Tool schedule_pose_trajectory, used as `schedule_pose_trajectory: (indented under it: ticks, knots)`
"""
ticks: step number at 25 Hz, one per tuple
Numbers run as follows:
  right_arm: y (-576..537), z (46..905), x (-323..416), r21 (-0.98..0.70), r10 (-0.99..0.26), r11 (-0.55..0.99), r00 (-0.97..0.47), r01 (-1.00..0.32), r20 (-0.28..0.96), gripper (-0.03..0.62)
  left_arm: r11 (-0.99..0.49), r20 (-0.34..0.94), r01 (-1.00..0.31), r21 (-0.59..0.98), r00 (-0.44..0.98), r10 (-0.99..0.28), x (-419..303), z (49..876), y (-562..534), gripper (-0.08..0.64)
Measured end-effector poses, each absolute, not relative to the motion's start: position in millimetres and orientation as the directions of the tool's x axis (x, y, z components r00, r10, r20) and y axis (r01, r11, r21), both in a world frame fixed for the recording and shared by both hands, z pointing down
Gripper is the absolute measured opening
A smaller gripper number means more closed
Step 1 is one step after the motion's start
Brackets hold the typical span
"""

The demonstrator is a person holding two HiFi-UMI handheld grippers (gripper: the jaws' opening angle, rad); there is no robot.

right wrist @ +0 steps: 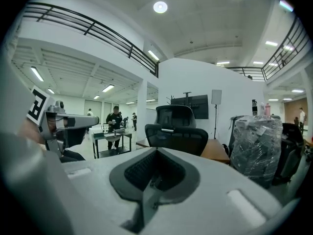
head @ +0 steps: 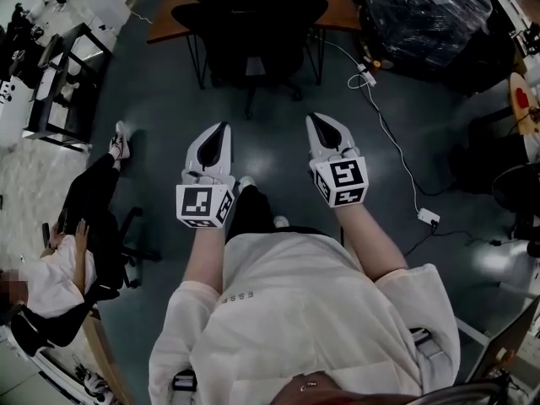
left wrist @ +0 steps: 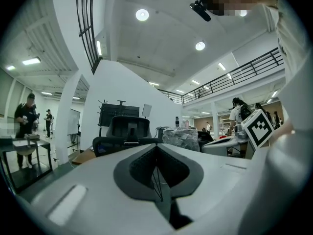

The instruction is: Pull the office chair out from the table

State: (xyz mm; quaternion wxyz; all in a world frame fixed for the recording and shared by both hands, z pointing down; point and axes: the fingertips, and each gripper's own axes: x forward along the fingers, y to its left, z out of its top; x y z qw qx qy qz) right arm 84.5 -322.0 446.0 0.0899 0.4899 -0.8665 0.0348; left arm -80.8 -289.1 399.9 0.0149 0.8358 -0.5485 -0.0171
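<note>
We see open floor (head: 261, 129) before the office chair (head: 253, 24). Right of the chair a plastic-wrapped bundle (head: 426, 15) and a white cable (head: 396, 154) crowd in, and left of it stands a black rack (head: 72, 53).

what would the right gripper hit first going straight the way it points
Most likely the back of the office chair, straight ahead of the right gripper; only bare floor lies between, though depth is unclear.

Ahead of you the black office chair (head: 253, 19), high-backed with two armrests, stands upright on its star base, its back turned toward you and its seat pushed in against the brown wooden table (head: 333, 2) on thin black legs.
</note>
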Motion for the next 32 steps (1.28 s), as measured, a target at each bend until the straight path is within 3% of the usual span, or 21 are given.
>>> schedule_pose_trajectory:
  ticks: [11,24,27,31,32]
  knots:
    - [-477.1,457.6,52.3,0.041,-0.879,0.447,-0.43,-0.894,0.206,-0.008,-0.474,-0.025,-0.879,0.052,0.473,-0.881,-114.5,406.5,-462.3,0.017]
    - [-638.3,404.7,16.7,0.159,-0.915,0.4,-0.384,-0.903,0.121,-0.008,-0.536,-0.054,-0.844,0.008,0.535,-0.843,-153.3,374.2,-631.3,0.017]
    - [-651.4,386.9,12.4,0.244,-0.9,0.436,-0.423,-0.866,0.103,-0.008,-0.541,-0.078,-0.837,-0.078,0.546,-0.834,-148.9,360.0,-643.9,0.017]
    - [-665.6,351.8,4.7,0.479,-0.882,0.445,-0.462,-0.757,0.089,-0.008,-0.541,-0.005,-0.756,-0.37,0.583,-0.812,-137.5,336.0,-659.0,0.017]
    - [-669.2,343.7,2.2,0.533,-0.879,0.437,-0.469,-0.725,0.083,0.013,-0.531,0.02,-0.725,-0.439,0.583,-0.812,-135.5,330.5,-663.3,0.045]
